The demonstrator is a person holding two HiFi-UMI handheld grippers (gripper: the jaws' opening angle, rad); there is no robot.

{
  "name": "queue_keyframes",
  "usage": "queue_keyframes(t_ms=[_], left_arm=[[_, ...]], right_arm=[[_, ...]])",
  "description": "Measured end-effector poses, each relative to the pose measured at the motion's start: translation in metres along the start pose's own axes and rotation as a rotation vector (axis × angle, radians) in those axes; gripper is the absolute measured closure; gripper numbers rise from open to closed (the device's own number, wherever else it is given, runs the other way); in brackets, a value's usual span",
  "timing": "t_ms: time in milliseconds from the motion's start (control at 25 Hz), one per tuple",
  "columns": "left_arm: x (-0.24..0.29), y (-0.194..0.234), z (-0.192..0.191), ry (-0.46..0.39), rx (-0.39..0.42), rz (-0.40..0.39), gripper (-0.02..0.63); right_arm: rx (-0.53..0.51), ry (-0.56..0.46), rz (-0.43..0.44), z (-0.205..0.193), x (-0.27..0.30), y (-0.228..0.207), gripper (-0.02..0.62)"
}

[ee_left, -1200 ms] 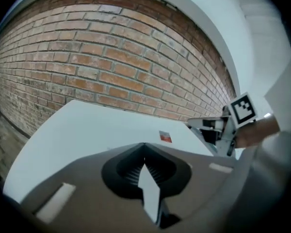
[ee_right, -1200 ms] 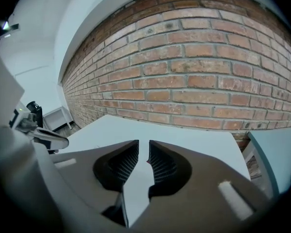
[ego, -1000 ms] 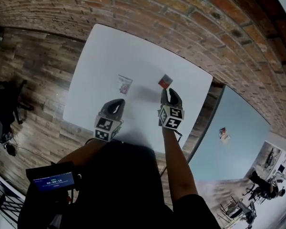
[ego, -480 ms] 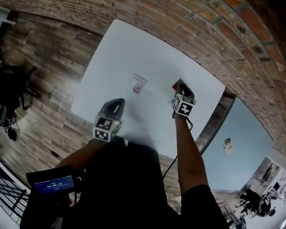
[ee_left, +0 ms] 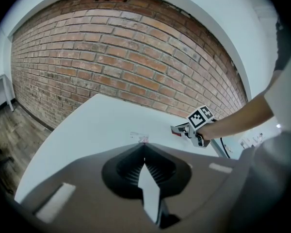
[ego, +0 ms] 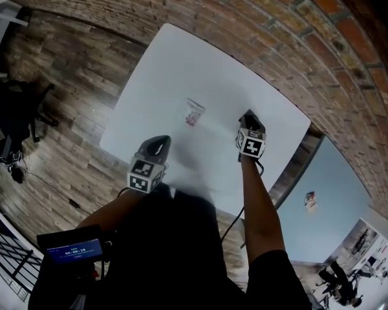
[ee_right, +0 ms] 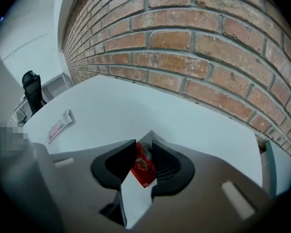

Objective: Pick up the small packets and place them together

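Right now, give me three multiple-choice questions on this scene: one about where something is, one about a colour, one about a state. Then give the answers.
1. Where is the red packet?
A. Between the jaws of the right gripper
B. Inside a bowl
C. On a shelf

2. What colour is the top of the table?
A. Black
B. White
C. Green

3. How do the jaws of the left gripper stand?
A. Wide apart
B. Shut on a packet
C. Shut with nothing between them

Answers:
1. A: the right gripper view shows the red packet between those jaws, which have just been closing.
2. B: the head view shows a plain white surface.
3. C: the left gripper view shows its jaws together and bare.
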State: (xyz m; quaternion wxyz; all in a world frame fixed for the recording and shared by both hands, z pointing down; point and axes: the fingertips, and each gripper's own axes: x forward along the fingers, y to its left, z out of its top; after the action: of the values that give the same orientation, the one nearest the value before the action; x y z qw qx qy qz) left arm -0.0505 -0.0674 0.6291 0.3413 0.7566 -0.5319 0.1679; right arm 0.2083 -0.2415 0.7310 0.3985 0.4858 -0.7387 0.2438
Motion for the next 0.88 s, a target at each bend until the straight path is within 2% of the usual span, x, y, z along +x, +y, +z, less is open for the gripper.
queue_keyframes(t_ms=[320, 560, 880], left_arm=[[-0.002, -0.006, -0.003, -0.008, 0.007, -0.013, 0.606], [-0.004, -0.004, -0.003, -0.015, 0.015, -0.018, 0.606], [-0.016, 0.007, -0.016, -0.014, -0.001, -0.003, 0.606]], right_arm=[[-0.013, -0.015, 0.091, -0.027, -0.015, 0.048, 0.489], [-0.072, -0.031, 0.138, -0.041, -0.025, 0.086, 0.489], [-0.091, -0.022, 0.148, -0.047, -0.027, 0.096, 0.489]])
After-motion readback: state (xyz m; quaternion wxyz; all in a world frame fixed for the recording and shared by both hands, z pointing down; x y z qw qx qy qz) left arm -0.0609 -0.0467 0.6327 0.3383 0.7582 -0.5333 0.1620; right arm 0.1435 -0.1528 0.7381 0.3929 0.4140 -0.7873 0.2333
